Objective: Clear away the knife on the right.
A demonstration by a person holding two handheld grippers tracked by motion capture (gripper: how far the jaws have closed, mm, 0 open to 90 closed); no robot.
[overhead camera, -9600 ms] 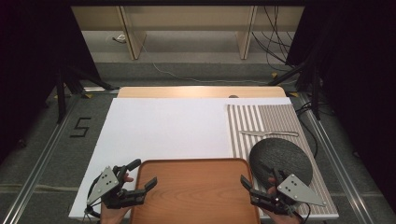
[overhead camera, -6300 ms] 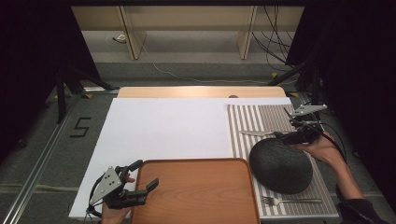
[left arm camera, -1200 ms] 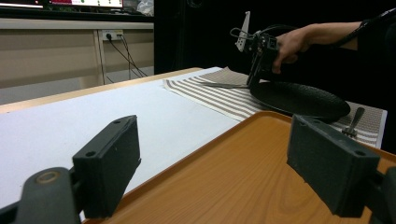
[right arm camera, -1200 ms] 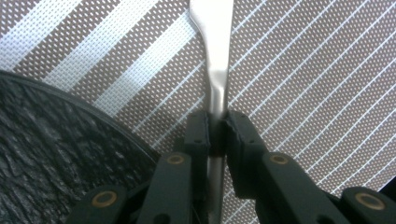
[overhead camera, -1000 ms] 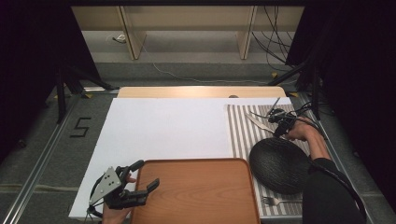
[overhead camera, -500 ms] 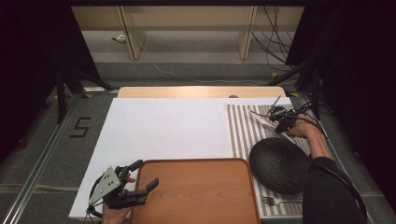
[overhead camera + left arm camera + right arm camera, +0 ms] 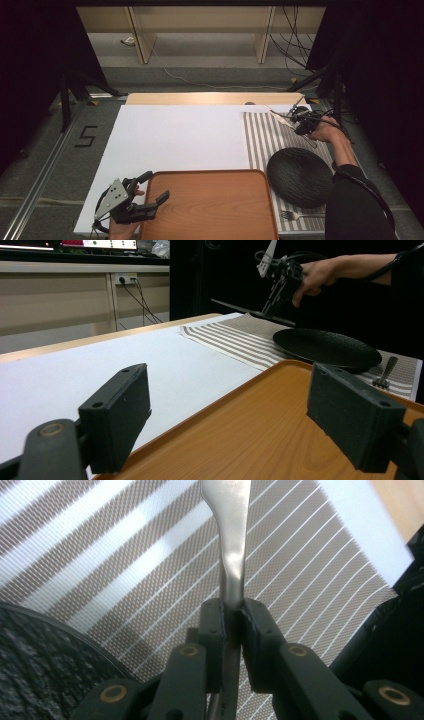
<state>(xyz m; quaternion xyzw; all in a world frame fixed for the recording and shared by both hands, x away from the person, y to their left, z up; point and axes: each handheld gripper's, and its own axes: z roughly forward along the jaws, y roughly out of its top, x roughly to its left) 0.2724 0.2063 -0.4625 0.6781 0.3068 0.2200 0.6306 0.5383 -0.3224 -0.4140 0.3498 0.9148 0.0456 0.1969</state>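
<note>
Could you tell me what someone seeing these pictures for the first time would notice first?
Probably the right claw at the far right of the table, clamped on the handle of a metal knife held above the striped placemat. Next, the dark round plate on that mat, with a fork near its front edge. The left claw stands open over the wooden tray in front.

floor mark (image 7: 86,136): we read a black "5" taped on the grey floor, left of the table, middle left of the high view.
screens (image 7: 95,243): at the upper left of the left gripper view we see lit screens, their writing too small to read.
other surfaces: we find no readable labels or brands.
</note>
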